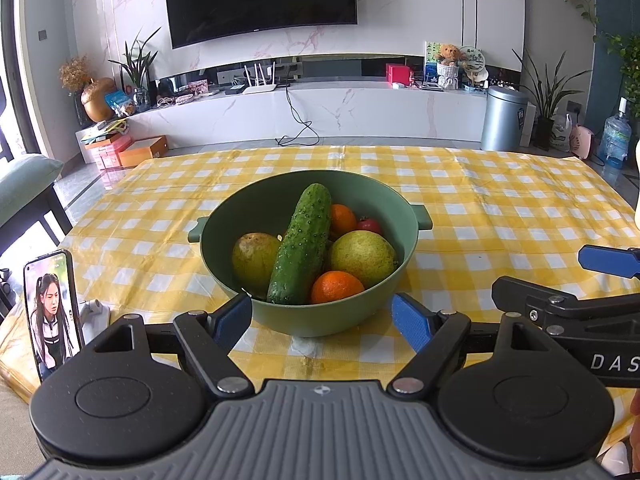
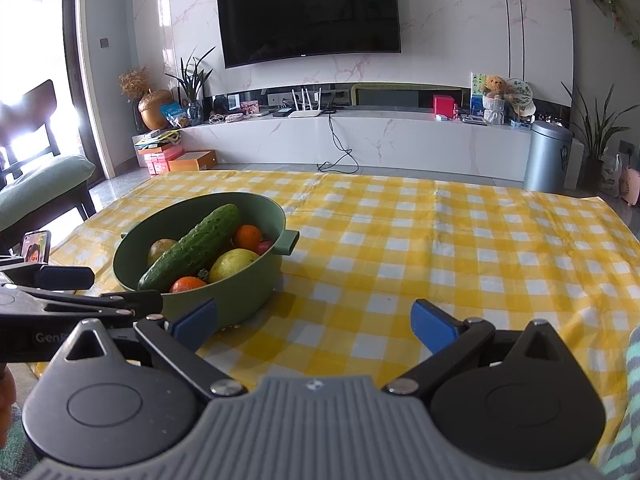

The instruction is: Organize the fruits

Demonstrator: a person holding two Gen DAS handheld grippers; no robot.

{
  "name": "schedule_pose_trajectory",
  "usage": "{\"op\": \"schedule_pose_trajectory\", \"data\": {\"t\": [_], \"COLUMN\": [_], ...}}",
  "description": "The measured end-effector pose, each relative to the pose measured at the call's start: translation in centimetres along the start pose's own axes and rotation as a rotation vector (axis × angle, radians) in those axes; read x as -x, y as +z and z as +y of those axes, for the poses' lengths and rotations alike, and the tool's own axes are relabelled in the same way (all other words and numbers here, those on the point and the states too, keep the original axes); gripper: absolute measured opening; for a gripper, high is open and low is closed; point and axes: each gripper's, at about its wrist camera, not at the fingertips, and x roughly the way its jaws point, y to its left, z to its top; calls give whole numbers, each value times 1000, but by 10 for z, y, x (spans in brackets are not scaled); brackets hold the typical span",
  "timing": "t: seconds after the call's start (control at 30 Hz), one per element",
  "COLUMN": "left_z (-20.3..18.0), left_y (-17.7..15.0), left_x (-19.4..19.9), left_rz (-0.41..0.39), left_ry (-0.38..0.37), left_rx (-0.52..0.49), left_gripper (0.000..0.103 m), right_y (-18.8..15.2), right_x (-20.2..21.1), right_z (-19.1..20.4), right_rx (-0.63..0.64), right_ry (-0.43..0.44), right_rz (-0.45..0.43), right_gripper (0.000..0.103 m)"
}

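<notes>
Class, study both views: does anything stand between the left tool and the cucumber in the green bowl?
Only the bowl's near rim. The left tool is open in front of the green bowl, and the cucumber lies on top of the other fruit, uncovered. Coming from above would likely clear the rim.

Bright daylight, sharp focus centre. Glass door (image 2: 36, 68) at 10 o'clock in right view blown out. Heavy fisheye bending and dark vignette at corners. Soft shadows.
</notes>
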Motion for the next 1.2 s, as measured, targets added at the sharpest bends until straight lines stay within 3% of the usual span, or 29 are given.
{"op": "schedule_pose_trajectory", "data": {"t": [1.2], "left_z": [-2], "left_y": [2], "left_x": [4], "left_rz": [-2], "left_ry": [5], "left_rx": [-8], "left_gripper": [94], "right_y": [-1], "right_x": [1], "right_z": [-5], "right_rx": [-19], "right_ry": [1], "right_rz": [7], "right_gripper": [99]}}
